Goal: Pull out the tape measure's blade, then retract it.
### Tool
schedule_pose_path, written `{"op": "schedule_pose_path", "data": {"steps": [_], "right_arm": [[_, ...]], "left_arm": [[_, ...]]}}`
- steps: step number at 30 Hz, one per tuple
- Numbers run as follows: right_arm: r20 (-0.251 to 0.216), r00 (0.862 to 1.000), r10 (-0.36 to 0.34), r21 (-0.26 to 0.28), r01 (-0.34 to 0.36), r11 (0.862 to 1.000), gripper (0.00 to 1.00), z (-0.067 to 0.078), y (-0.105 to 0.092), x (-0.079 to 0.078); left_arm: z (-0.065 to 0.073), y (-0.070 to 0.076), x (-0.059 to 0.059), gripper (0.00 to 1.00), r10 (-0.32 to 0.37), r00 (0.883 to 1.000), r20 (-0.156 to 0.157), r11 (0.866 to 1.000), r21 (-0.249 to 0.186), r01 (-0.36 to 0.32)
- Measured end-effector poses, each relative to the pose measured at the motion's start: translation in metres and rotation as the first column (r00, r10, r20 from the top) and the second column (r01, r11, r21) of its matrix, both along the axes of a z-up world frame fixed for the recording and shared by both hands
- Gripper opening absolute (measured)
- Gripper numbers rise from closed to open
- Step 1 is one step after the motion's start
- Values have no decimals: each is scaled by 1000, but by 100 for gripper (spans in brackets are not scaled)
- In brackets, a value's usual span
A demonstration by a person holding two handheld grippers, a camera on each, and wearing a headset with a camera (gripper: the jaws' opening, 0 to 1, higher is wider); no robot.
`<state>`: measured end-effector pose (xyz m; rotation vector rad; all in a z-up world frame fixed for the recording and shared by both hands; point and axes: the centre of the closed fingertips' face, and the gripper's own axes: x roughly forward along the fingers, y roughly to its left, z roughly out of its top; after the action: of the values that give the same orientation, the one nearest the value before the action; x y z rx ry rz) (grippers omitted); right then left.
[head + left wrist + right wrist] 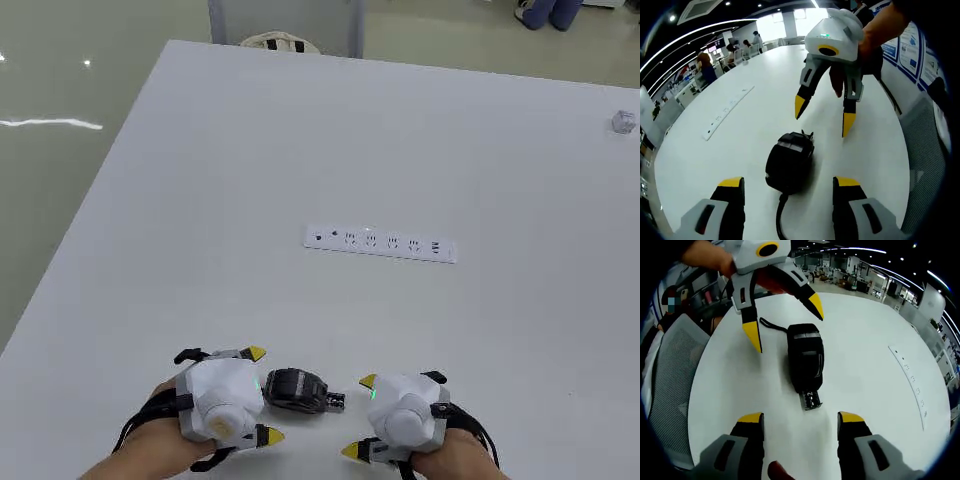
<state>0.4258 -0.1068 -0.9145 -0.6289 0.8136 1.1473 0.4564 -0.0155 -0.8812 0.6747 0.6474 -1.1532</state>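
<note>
Two steps remain: the white, yellow-tipped left gripper [784,324] and matching right gripper [823,116], jaws spread, flank the black plastic tape measure [805,357], blade unpulled.

Left gripper [264,394] and right gripper [359,416] face each other, tips apart. Both sets of jaws stand spread wide, gripping nothing.

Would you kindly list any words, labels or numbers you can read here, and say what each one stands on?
No text here can be read.
tape measure: any label on its case is too blurred.
power strip: its markings are too small.
wall posters: the print is blurred.
</note>
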Motion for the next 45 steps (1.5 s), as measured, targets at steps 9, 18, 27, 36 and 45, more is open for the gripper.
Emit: {"op": "schedule_pose_path", "data": {"steps": [9,18,27,36,45], "right_arm": [[-9,999,37,-4,-37,999,59,-5,7,4],[-11,998,61,-16,-62,998,55,-6,6,10],[-18,995,95,-31,-96,995,51,-11,7,12],[-22,993,114,-21,-115,993,44,-16,14,14],[-33,992,125,-15,-126,992,35,-20,13,15]], "left_arm": [[-3,-8,2,66,-54,998,-12,999,9,54],[-7,-15,7,64,-95,995,-13,995,29,95],[-14,-29,7,62,-143,989,-38,989,37,144],[-18,-35,8,57,-178,983,-47,983,44,180],[-21,-38,4,53,-207,977,-48,977,51,209]]}}
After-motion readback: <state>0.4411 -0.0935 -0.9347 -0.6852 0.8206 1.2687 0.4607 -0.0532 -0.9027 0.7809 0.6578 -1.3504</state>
